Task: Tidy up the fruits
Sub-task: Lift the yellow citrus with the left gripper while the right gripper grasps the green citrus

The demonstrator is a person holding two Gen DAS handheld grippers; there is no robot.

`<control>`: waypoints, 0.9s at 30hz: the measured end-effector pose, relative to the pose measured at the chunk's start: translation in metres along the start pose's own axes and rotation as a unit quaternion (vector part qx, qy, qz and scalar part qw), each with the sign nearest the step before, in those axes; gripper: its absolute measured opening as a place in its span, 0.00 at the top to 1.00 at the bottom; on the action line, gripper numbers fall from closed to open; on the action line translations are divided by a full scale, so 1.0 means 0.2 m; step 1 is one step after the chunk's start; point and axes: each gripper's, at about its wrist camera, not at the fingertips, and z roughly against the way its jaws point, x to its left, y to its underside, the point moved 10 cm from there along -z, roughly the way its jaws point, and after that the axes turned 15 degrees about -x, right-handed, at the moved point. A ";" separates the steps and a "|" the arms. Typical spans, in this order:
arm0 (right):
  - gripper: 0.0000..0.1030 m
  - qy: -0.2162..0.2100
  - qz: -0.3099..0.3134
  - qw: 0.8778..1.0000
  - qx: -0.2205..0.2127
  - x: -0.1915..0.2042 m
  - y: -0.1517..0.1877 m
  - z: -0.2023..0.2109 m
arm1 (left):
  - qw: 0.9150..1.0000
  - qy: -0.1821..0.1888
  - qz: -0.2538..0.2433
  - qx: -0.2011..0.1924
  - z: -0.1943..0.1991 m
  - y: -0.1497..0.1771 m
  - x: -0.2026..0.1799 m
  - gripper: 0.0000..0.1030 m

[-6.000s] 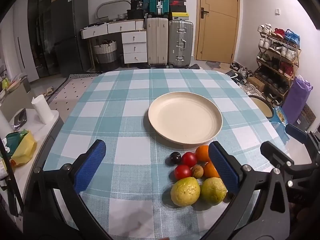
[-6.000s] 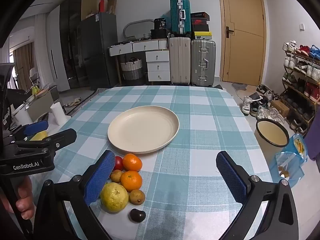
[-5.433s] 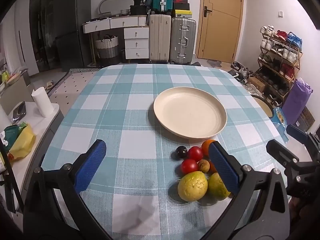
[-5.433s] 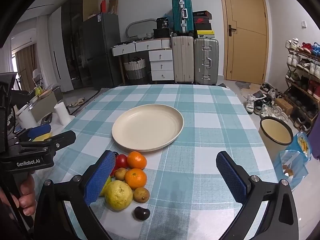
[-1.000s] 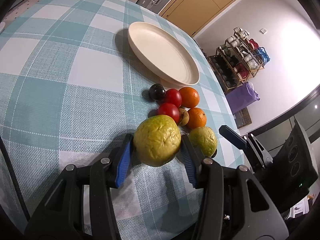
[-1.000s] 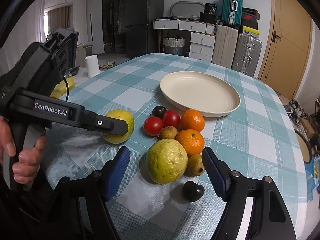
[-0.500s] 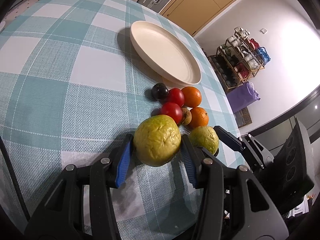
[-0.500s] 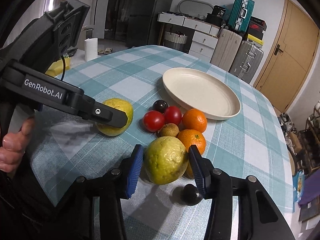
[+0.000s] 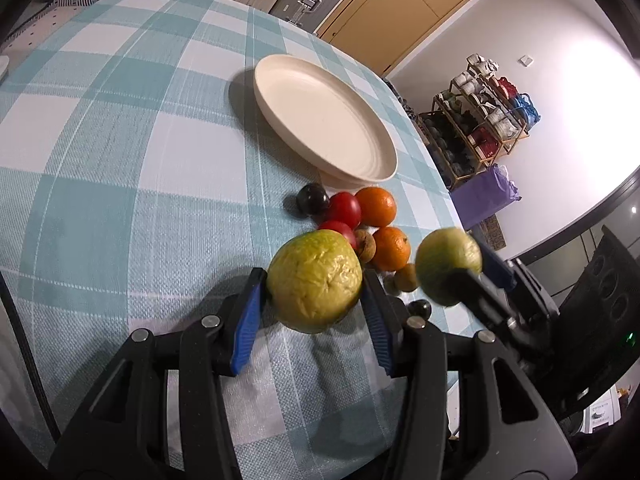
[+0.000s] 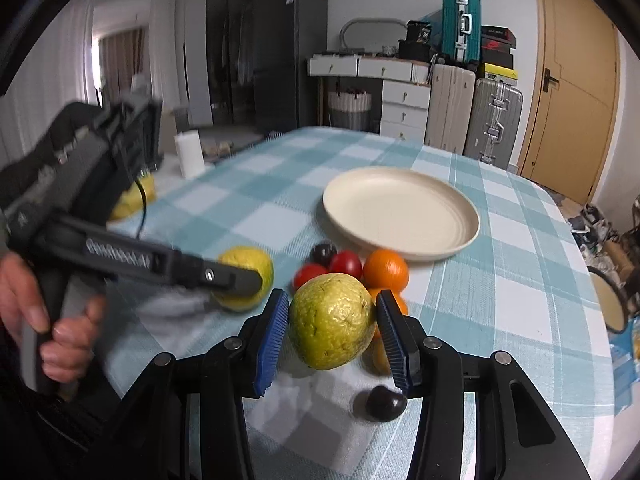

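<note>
My left gripper (image 9: 312,308) is shut on a yellow-green guava (image 9: 314,280) and holds it above the checked cloth. My right gripper (image 10: 332,336) is shut on a second guava (image 10: 332,320), lifted off the table; that guava also shows in the left wrist view (image 9: 448,264). The left gripper's guava shows in the right wrist view (image 10: 248,268). Below lie two oranges (image 9: 376,206), two red tomatoes (image 9: 344,208), two dark plums (image 9: 312,199) and small brown fruits (image 9: 366,242). The cream plate (image 9: 324,120) stands empty beyond them.
The table's right edge (image 10: 592,320) is close to the fruit pile. A paper roll (image 10: 190,152) stands on a side surface at the left. Suitcases, drawers and a door are at the back; a shoe rack (image 9: 484,120) stands right of the table.
Both guavas have risen off the table in the shut grippers. The right gripper has lifted its guava up and away from the pile.
</note>
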 end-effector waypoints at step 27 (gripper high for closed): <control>0.35 -0.025 -0.184 0.979 -0.089 -0.60 -0.19 -0.03 | 1.000 -0.013 -0.006 -0.007 -0.16 -0.25 -0.06 0.57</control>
